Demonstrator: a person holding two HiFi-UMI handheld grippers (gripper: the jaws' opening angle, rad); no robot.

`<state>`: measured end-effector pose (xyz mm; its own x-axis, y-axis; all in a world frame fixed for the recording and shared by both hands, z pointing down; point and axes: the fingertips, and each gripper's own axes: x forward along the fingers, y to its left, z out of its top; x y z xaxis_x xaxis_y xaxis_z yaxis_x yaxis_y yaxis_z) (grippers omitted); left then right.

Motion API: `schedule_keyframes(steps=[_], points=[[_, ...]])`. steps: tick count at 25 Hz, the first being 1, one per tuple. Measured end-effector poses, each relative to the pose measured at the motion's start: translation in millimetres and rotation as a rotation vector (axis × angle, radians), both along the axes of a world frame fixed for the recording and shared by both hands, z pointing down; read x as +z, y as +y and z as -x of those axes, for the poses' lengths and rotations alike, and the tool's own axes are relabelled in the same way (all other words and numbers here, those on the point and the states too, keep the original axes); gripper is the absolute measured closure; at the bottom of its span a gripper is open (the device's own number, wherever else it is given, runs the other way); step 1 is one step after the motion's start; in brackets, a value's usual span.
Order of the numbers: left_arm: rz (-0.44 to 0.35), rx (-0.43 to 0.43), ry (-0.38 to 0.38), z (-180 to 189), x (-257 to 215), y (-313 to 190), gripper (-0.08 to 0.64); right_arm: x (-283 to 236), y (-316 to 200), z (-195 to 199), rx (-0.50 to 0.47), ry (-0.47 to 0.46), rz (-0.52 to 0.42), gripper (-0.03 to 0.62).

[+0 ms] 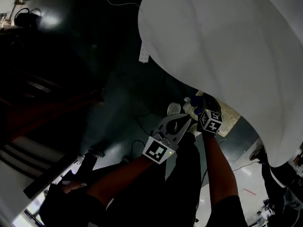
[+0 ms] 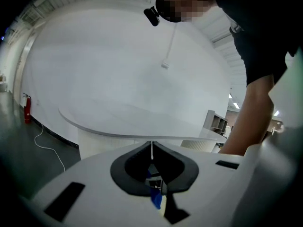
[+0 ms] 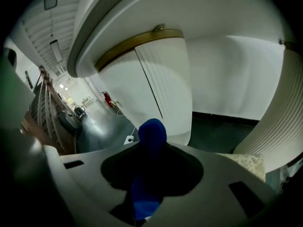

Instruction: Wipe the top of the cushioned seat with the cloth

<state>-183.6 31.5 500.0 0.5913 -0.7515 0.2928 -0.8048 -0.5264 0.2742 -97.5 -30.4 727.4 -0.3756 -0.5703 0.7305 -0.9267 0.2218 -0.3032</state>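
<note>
My right gripper (image 1: 194, 109) is shut on a blue cloth (image 3: 152, 132), which bulges out past its jaw tips and hides them. A bit of the cloth (image 1: 195, 100) shows in the head view too. A cream patterned cushion (image 3: 250, 163) lies low at the right, just beyond that gripper, and its corner (image 1: 232, 113) peeks out under the table edge. My left gripper (image 2: 151, 144) is held beside the right one with its jaws together and nothing between the tips. Both point toward the table base.
A big white round table top (image 1: 222, 37) overhangs the upper right on a ribbed white pedestal (image 3: 165, 89). A white power strip (image 1: 144, 53) and cable lie on the dark floor. A person's arm (image 2: 251, 112) crosses the left gripper view. Wooden furniture (image 3: 45, 112) stands at the left.
</note>
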Motion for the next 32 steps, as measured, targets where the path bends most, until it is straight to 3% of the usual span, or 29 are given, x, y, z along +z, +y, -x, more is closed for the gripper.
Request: schedule_keyframes(steps=[3,10,19,26,32], points=[[0.006,0.017,-0.037,7,13,-4,0.539,19,-7,6,-0.042,0.045,0.001,0.466],[0.046,-0.021,-0.029,12,46,-29,0.539,51,-22,3,0.048,-0.002,0.037,0.465],[0.077,0.006,-0.039,10,62,-26,0.540,89,-27,-5,0.092,-0.010,0.089,0.466],[0.090,-0.006,-0.037,13,69,-15,0.538,104,-28,-2,-0.042,0.088,0.094,0.465],[0.091,0.030,-0.038,1,68,-9,0.539,105,-24,-18,-0.093,0.119,0.123,0.462]])
